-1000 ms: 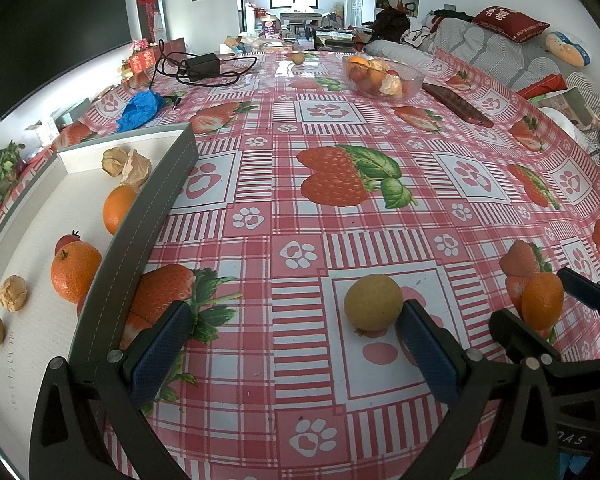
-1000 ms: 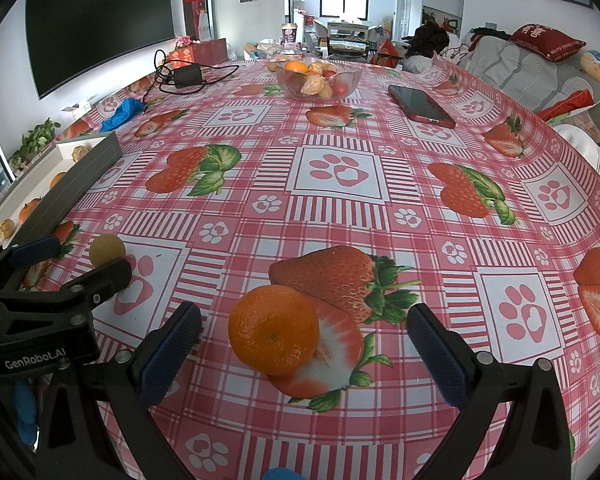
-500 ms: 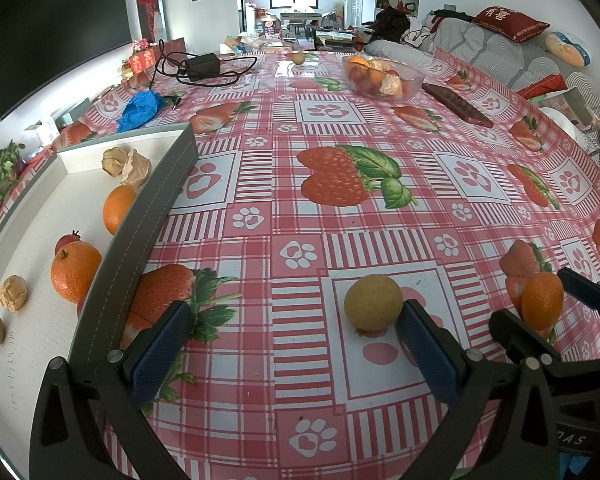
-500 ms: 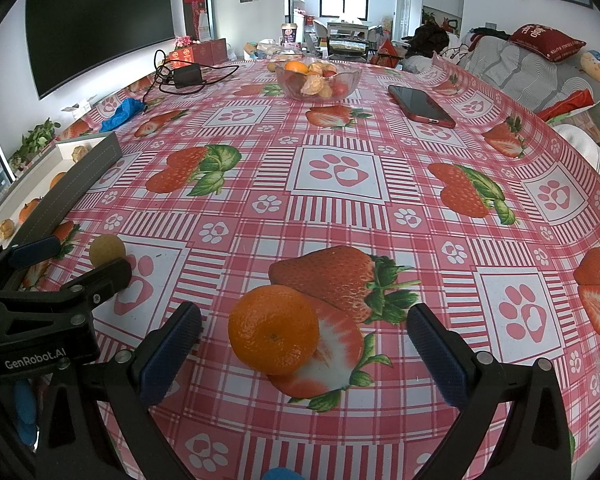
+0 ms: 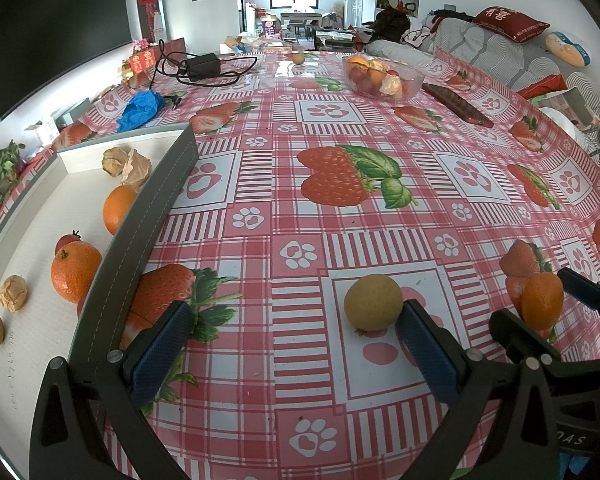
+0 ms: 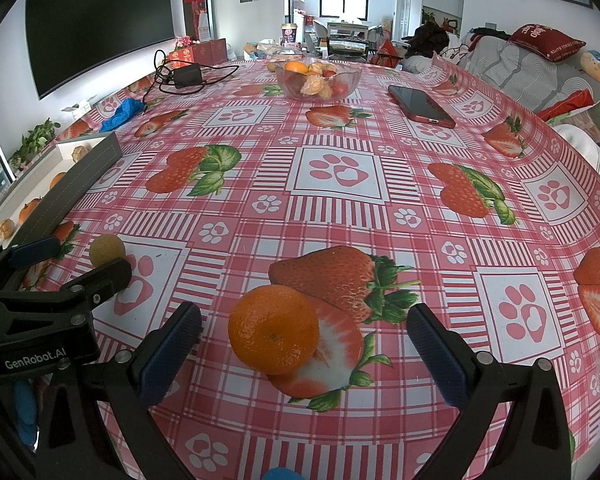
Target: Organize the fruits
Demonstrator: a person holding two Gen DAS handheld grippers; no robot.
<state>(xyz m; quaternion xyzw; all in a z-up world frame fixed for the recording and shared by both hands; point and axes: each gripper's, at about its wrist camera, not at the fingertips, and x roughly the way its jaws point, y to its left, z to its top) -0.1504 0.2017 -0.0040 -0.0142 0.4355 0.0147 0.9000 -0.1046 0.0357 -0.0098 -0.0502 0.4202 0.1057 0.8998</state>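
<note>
A small yellow-brown fruit lies on the tablecloth just ahead of my open left gripper, close to its right finger; it also shows in the right wrist view. An orange mandarin sits between the fingers of my open right gripper, nearer the left finger; it also shows in the left wrist view. A grey-rimmed white tray on the left holds two oranges, a small red fruit, husked fruits and a small brown fruit.
A glass bowl of mixed fruit stands at the far end. A red phone lies right of it. A black charger and cable and blue crumpled material lie far left. A sofa with cushions borders the right side.
</note>
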